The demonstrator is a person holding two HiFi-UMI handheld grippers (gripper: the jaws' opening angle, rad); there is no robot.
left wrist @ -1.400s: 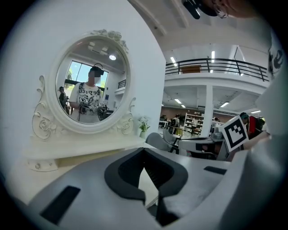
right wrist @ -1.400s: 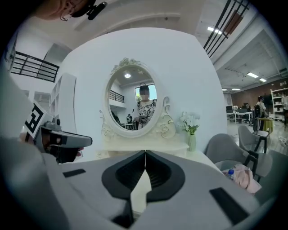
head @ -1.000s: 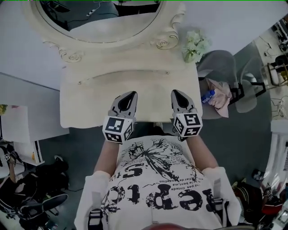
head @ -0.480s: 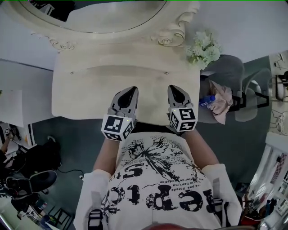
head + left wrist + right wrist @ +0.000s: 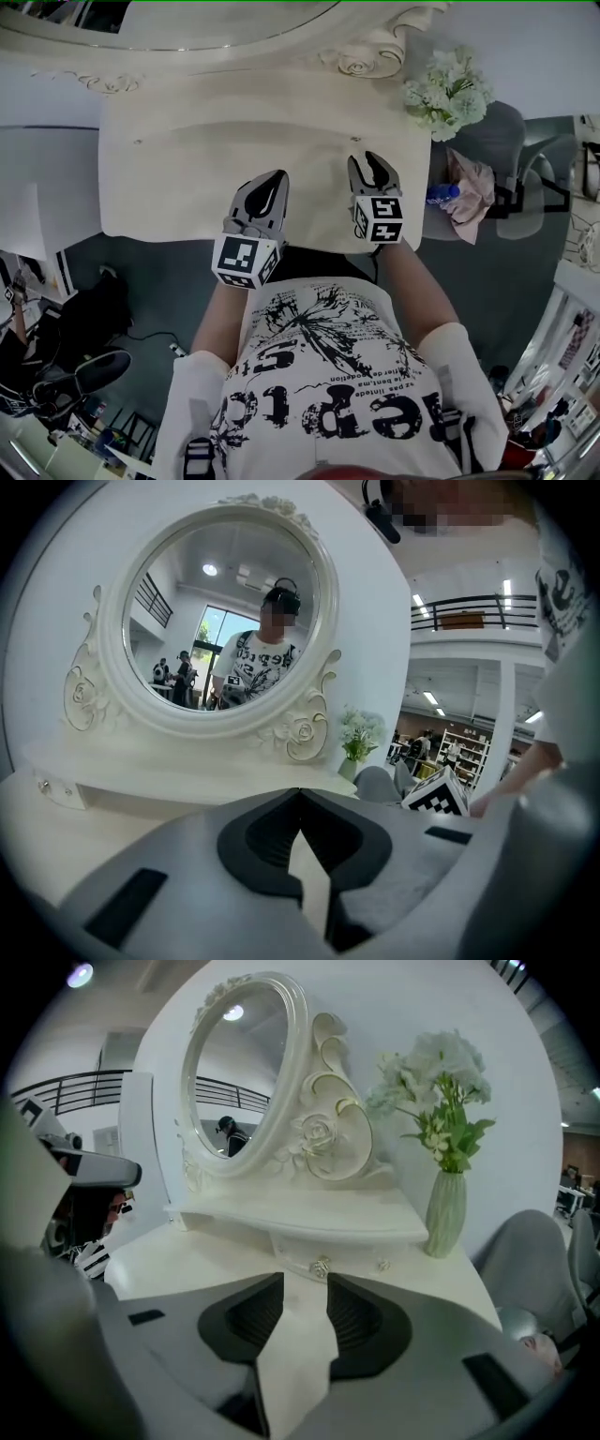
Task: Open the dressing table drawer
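The cream dressing table (image 5: 187, 178) fills the top of the head view, and both grippers hover over its front part. In the right gripper view a small drawer front with a flower-shaped knob (image 5: 322, 1267) sits under the raised shelf (image 5: 309, 1222), straight ahead of the jaws. My right gripper (image 5: 372, 161) (image 5: 305, 1283) is opening, its jaws apart with nothing between them. My left gripper (image 5: 274, 180) (image 5: 300, 796) is shut and empty, pointing at the oval mirror (image 5: 220, 621). Another knob (image 5: 42, 786) shows at the shelf's left end.
A ribbed vase of white flowers (image 5: 448, 92) (image 5: 446, 1213) stands at the table's back right corner. A grey chair (image 5: 502, 141) to the right holds a pink cloth (image 5: 473, 192) and a blue bottle (image 5: 441, 195). Bags and clutter lie on the floor at left (image 5: 75, 375).
Both grippers have sunk toward the tabletop and moved forward. The right gripper's jaws, shut earlier, now stand apart. The left gripper stays shut.
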